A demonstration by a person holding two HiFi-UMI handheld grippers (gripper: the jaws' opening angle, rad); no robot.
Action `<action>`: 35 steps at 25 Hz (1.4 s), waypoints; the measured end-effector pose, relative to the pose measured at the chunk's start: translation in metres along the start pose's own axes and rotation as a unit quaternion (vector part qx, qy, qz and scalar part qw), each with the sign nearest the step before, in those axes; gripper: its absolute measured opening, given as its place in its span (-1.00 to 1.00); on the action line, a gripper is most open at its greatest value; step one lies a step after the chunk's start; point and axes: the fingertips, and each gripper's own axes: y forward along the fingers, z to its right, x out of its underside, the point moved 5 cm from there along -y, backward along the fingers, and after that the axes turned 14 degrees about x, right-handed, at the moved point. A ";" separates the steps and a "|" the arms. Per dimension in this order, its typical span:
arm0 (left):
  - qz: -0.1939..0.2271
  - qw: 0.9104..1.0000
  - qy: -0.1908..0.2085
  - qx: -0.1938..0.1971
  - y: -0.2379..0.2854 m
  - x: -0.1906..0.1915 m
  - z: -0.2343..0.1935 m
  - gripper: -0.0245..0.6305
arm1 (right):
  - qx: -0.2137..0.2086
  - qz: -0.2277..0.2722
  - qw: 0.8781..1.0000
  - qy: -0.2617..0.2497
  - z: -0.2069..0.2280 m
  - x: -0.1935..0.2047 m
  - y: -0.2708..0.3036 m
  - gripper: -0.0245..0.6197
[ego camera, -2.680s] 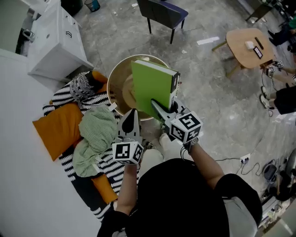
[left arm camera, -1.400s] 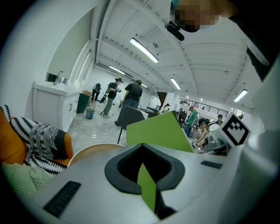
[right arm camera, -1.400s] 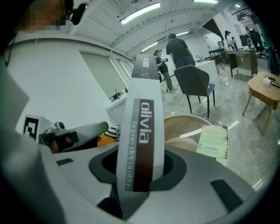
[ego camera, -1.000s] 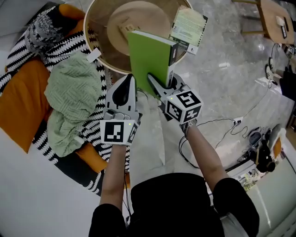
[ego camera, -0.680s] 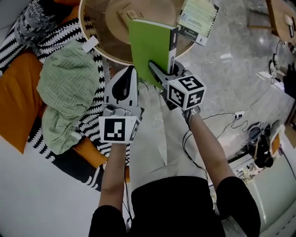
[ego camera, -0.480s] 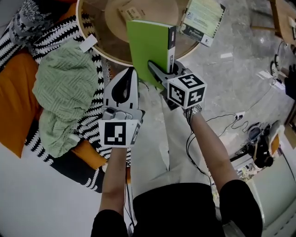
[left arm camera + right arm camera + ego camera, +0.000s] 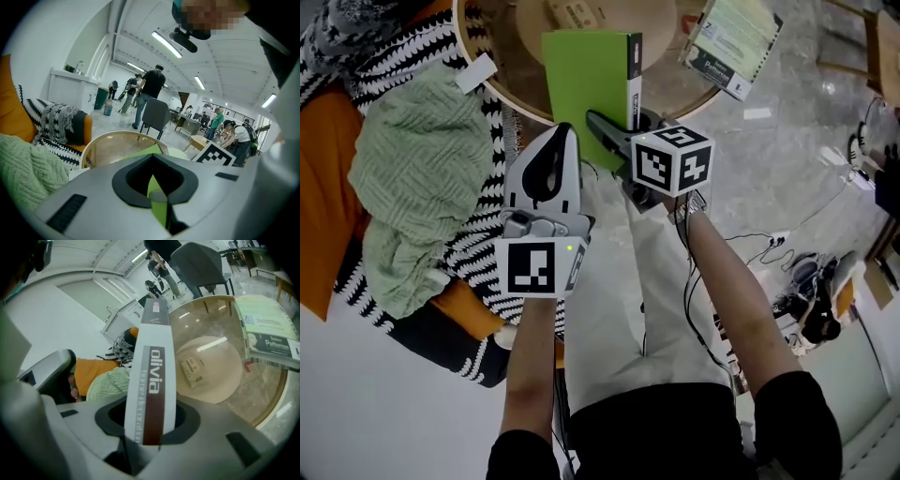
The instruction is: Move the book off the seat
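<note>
In the head view a green book stands on edge over the round glass table. My right gripper is shut on the book's lower edge. In the right gripper view its white and brown spine rises between the jaws. My left gripper sits just left of the book, jaws together and holding nothing. Past it, the left gripper view shows a sliver of the green cover. The seat at the left carries a black-and-white striped blanket.
A pale green booklet lies on the table's right rim. A small box sits on the wooden shelf under the glass. A green knit throw and an orange cushion lie on the seat. Cables trail on the floor.
The right gripper has carried the book a little left and farther over the round table, turning it squarer to the view. The left gripper stays beside it.
</note>
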 end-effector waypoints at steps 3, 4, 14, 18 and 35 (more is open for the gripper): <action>0.005 1.000 -0.003 -0.009 -0.001 -0.001 -0.006 -0.90 | -0.016 -0.004 1.000 0.006 -0.005 -0.002 0.010 -0.47; 0.007 1.000 -0.003 -0.011 -0.001 -0.002 -0.008 -0.90 | -0.018 -0.003 1.000 0.006 -0.006 -0.003 0.012 -0.47; 0.007 1.000 -0.012 -0.021 -0.001 0.008 -0.017 -0.90 | -0.037 -0.017 0.999 0.013 -0.009 0.001 0.032 -0.45; 0.004 1.000 -0.015 -0.019 -0.001 0.012 -0.016 -0.90 | -0.026 -0.017 0.999 0.006 -0.007 0.002 0.036 -0.45; 0.004 1.000 -0.018 -0.019 -0.012 0.024 -0.025 -0.90 | 0.044 -0.027 0.998 -0.021 0.011 0.000 0.045 -0.08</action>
